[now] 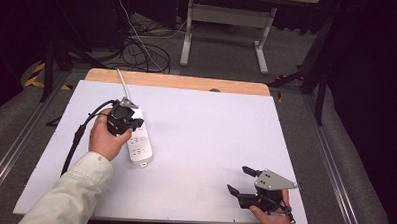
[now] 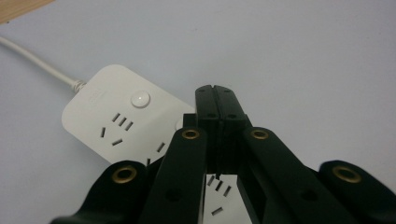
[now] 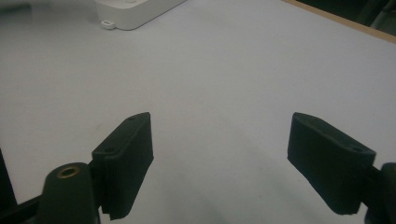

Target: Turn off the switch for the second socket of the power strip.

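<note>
White tabletop with a power strip at left, its cord run toward the far edge.

The left tool is held clenched, empty, over the strip's sockets; the right tool is kept released near the front right corner. The strip is judged rigid, light and smooth-sided, best gripped across its narrow width.
</note>
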